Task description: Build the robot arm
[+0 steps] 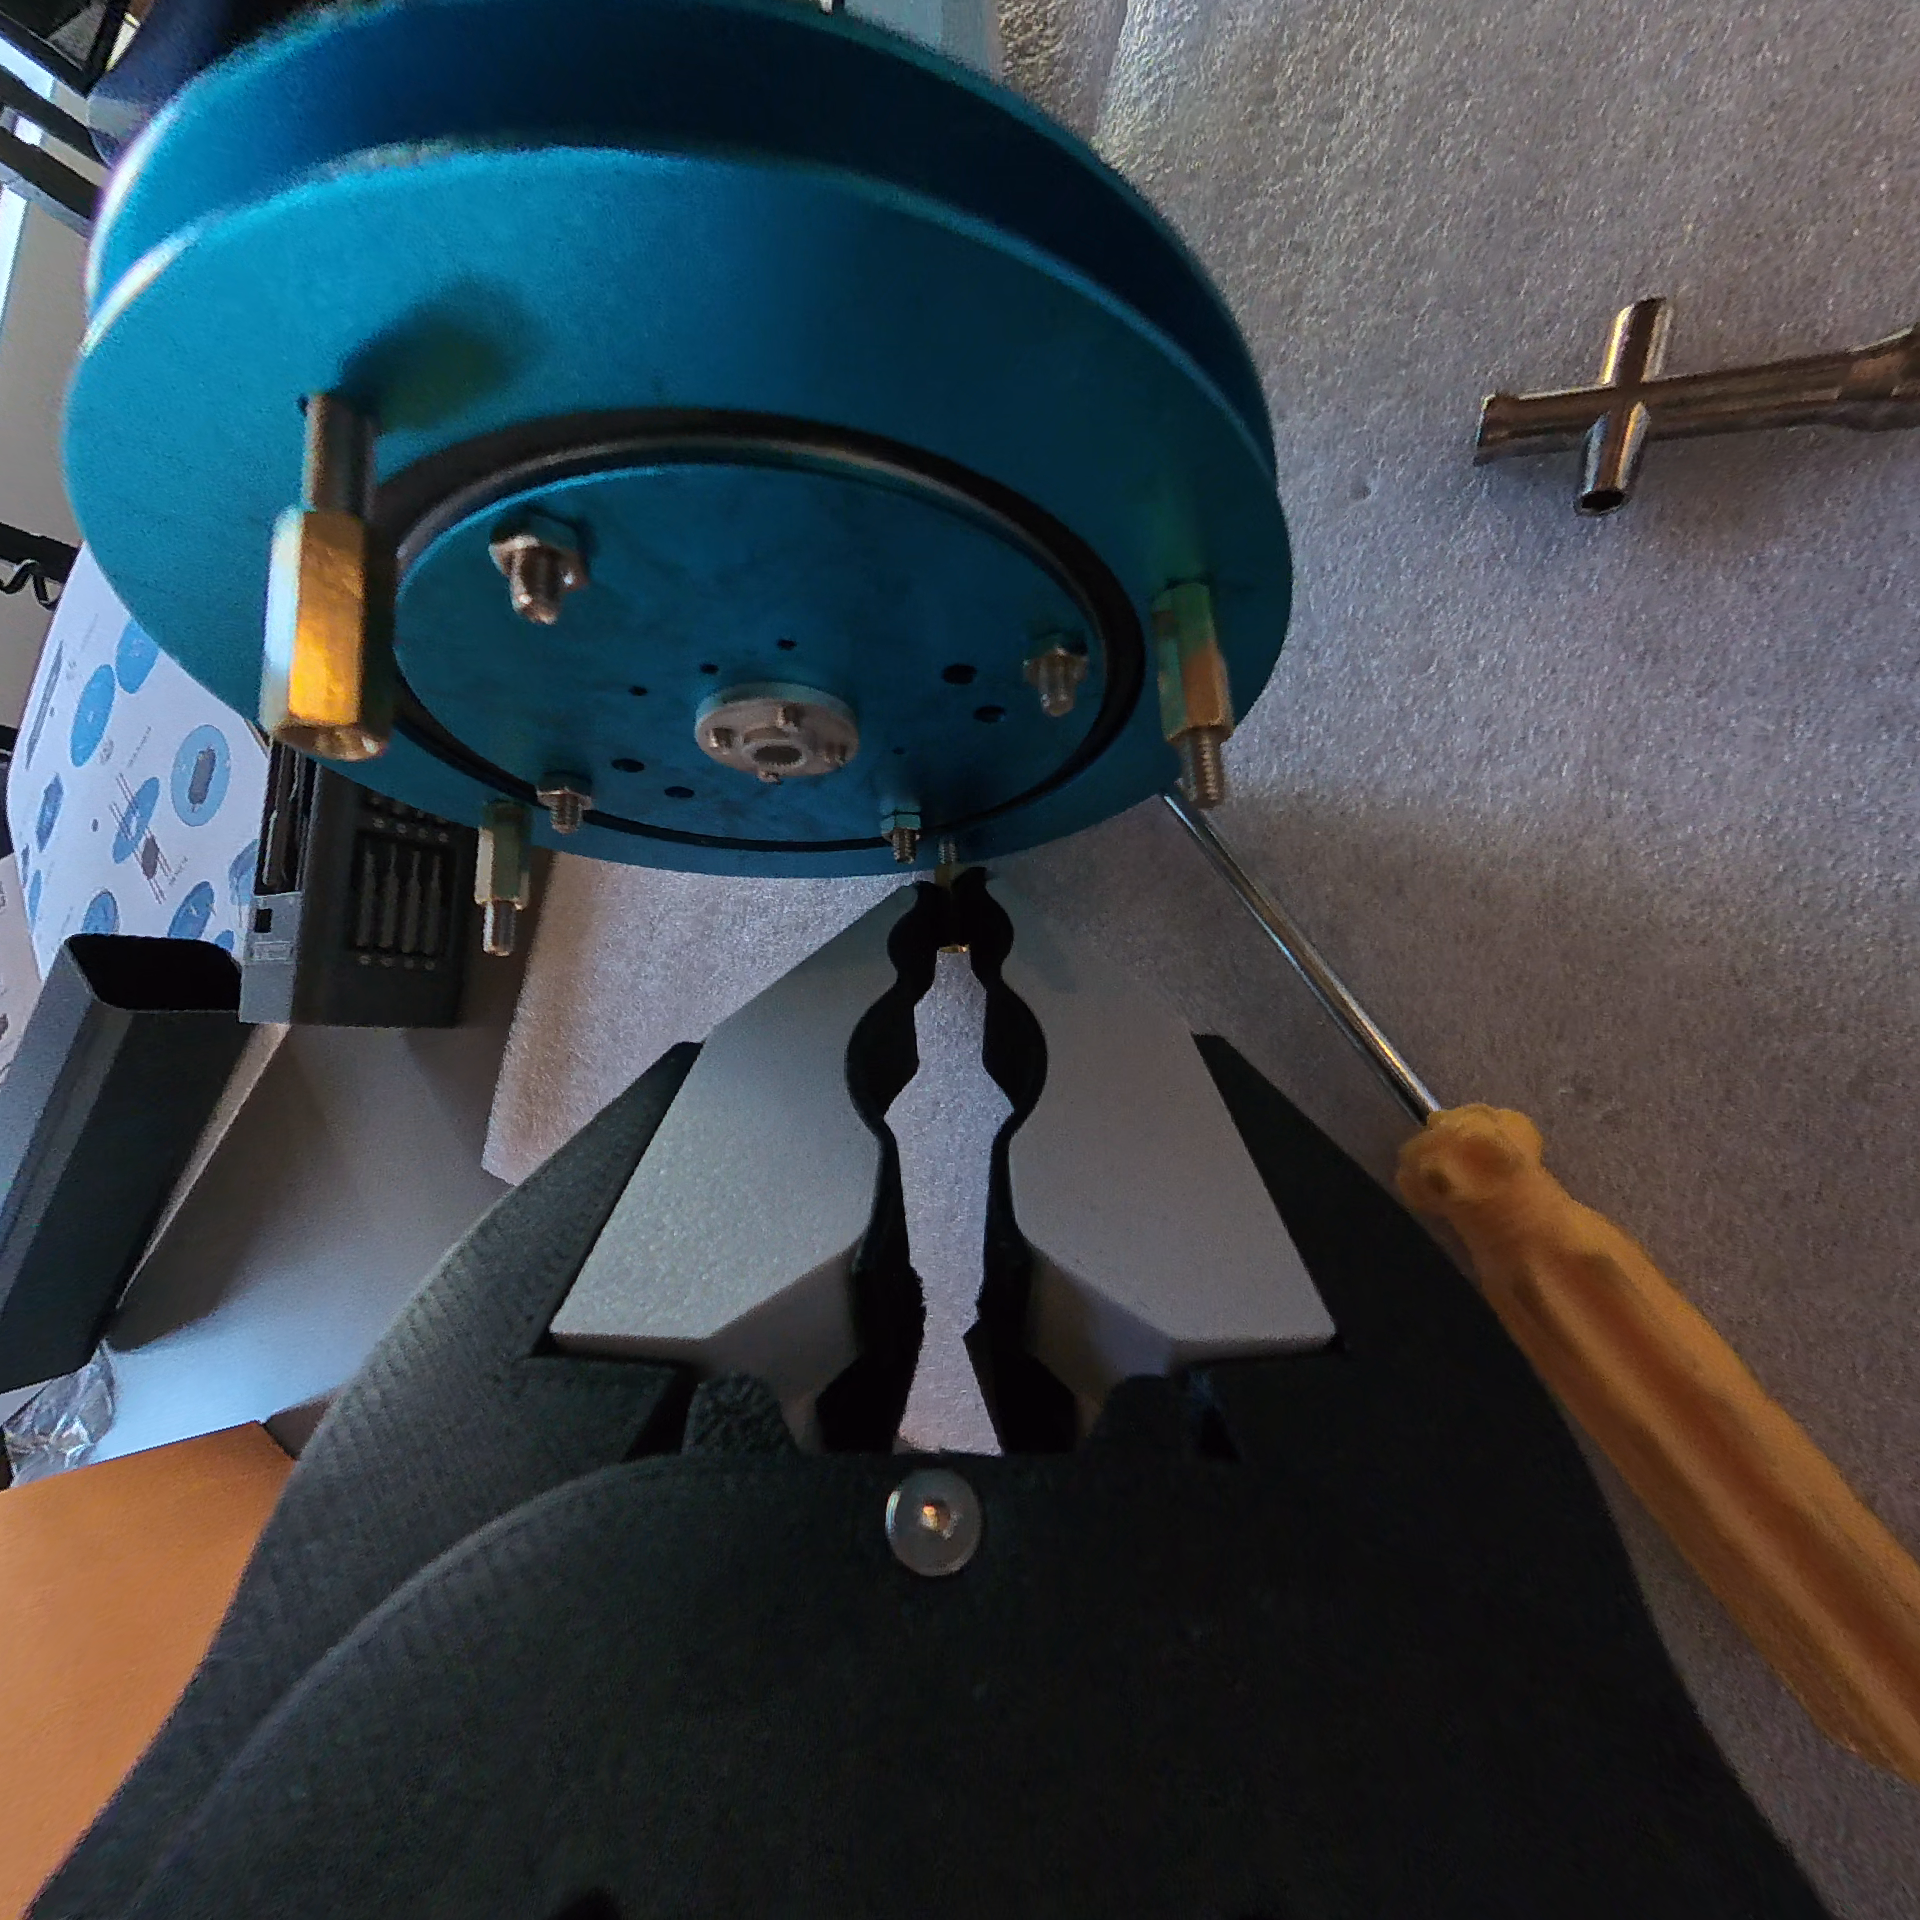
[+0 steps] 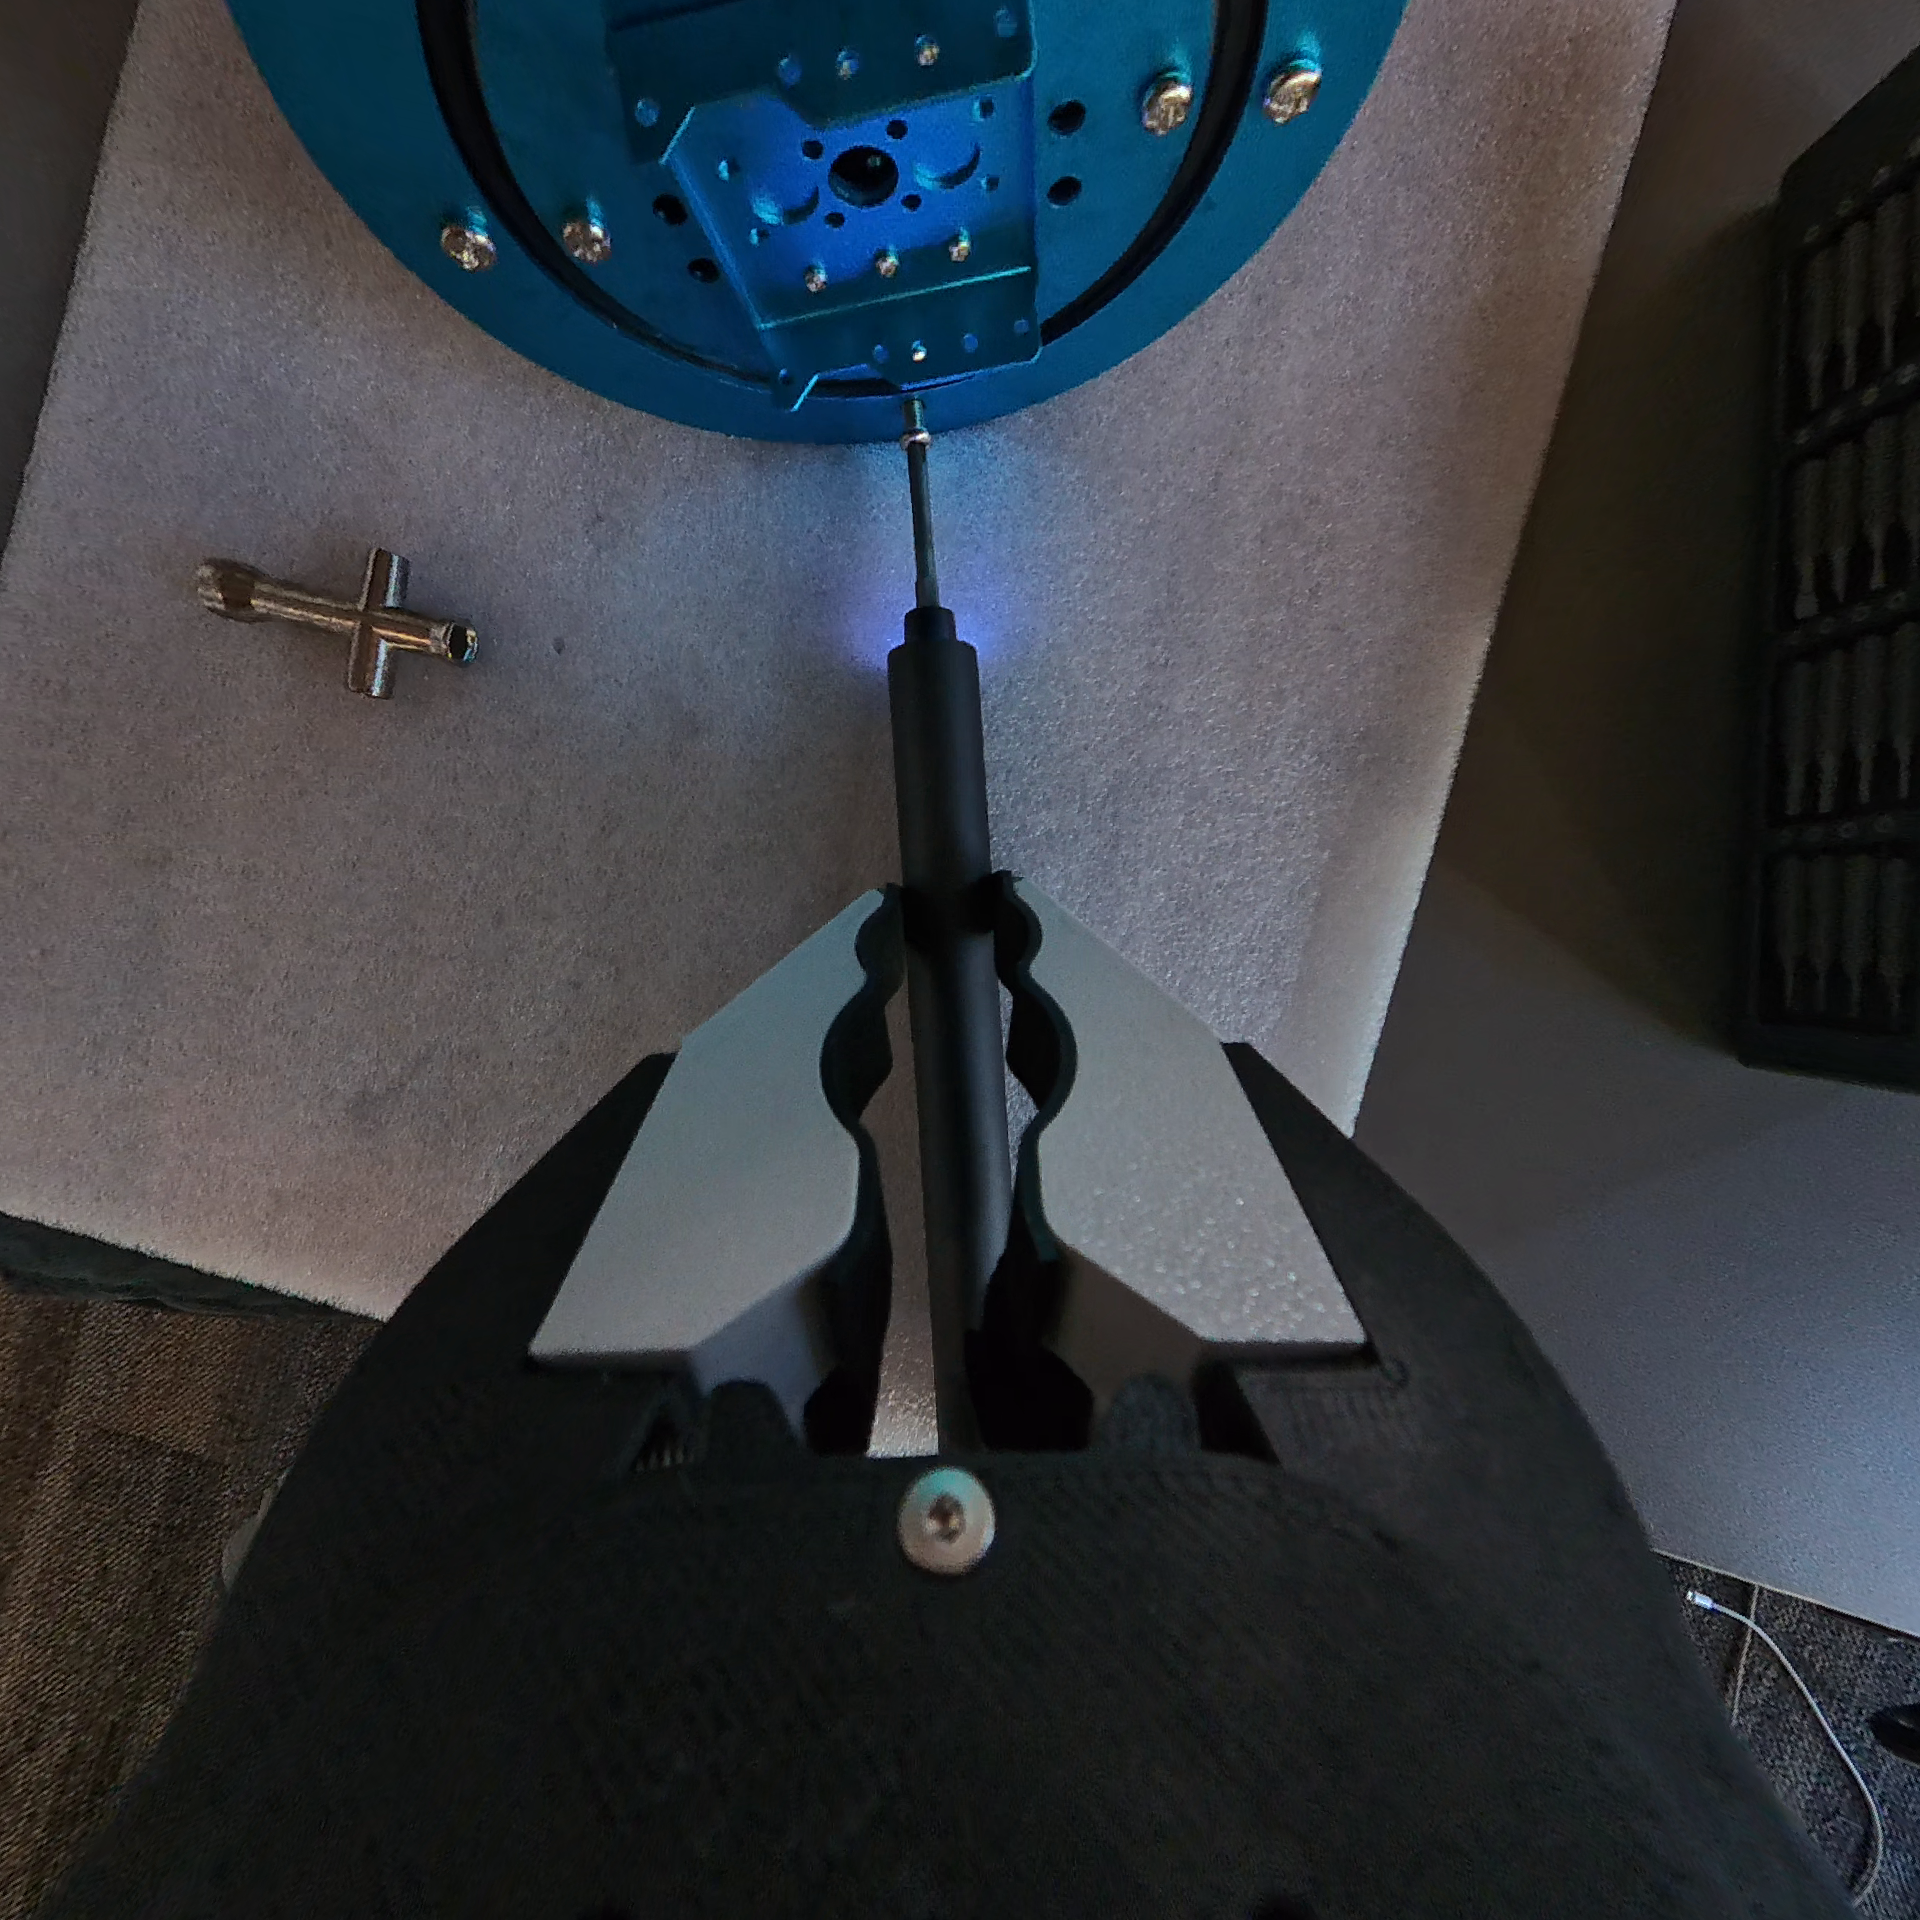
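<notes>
A: What is seen as the largest thing?

B: A pale grey foam mat (image 2: 312,935) is spread over the surface, and on it a blue round plate assembly (image 1: 665,343) is held tilted, its underside turned toward the left wrist view. A black ring and an inner blue disc with a silver hub (image 1: 774,736) are set in it.

A: And from the other side?

B: In the right wrist view the same blue round plate assembly (image 2: 343,260) is shown from its upper face, where a blue metal bracket (image 2: 862,197) is fixed with small screws.

A: How is the left hand-held gripper (image 1: 951,920) found?

B: It is pressed together on a small brass standoff (image 1: 950,914) at the near rim of the plate; the tips are closed around it. Larger brass standoffs (image 1: 324,634) are seen standing from the rim elsewhere.

A: The right hand-held gripper (image 2: 951,904)?

B: It is clamped on a dark electric screwdriver (image 2: 935,769), whose thin bit is set against a small screw (image 2: 914,416) at the plate's edge. A bluish glow is cast at the tool's nose.

A: What else is laid about?

B: A yellow-handled screwdriver (image 1: 1621,1340) is laid on the mat beside the left gripper, its shaft reaching under the plate. A metal cross wrench (image 2: 348,621) is laid well apart on the mat. A black bit case (image 2: 1839,582) is seen off the mat.
</notes>
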